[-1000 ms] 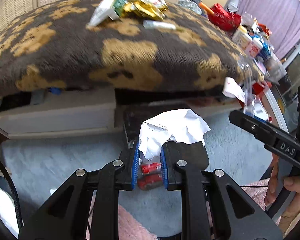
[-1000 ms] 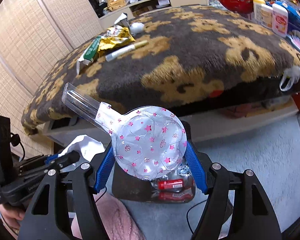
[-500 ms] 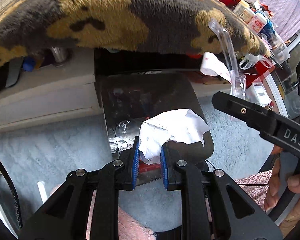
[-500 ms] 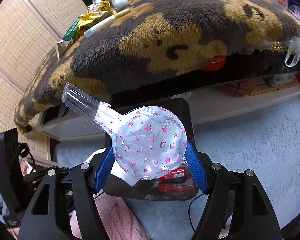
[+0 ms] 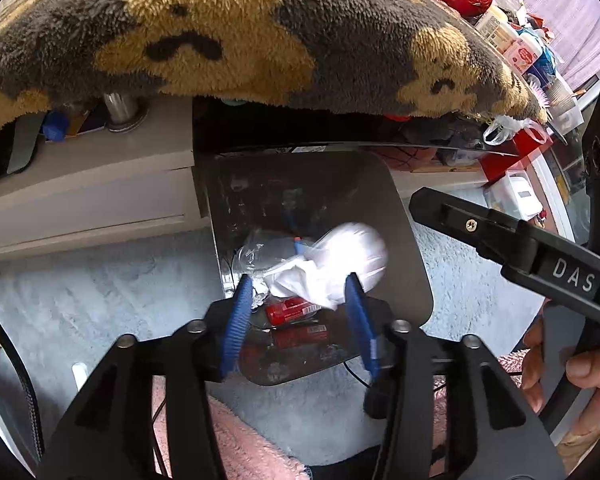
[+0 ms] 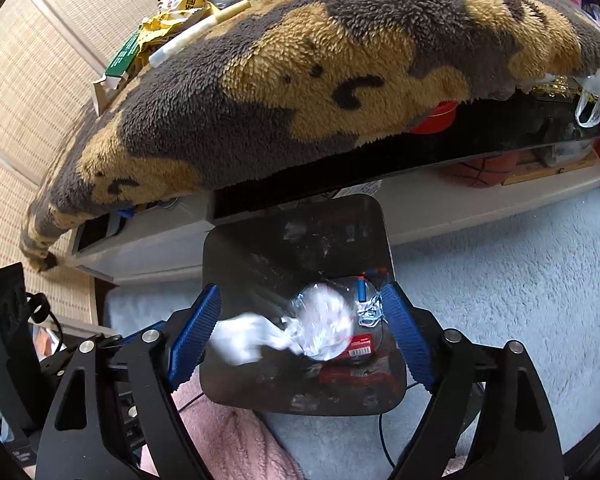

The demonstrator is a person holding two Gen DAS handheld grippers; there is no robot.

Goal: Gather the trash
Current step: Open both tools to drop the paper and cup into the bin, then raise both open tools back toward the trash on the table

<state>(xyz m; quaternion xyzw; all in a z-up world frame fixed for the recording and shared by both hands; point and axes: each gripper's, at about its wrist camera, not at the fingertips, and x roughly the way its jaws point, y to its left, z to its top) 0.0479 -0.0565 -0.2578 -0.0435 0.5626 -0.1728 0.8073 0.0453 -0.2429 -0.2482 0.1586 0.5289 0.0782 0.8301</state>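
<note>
Crumpled paper [image 5: 300, 280] and wrapper [image 6: 324, 326] inside bin [image 5: 404, 240], below blanket [image 5: 340, 40].

Two wrist cameras, both looking steeply down from close above

Each looks along its own fingers into the dark bin [image 5: 404, 240] [image 6: 220, 248] on the pale carpet [image 5: 92, 280] [image 6: 500, 264]; both share the bin and the blanket-covered table [image 5: 228, 40] [image 6: 340, 60] beyond.

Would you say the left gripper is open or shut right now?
Open: the left gripper pads stand clear of the white paper dropping into the bin.
</note>
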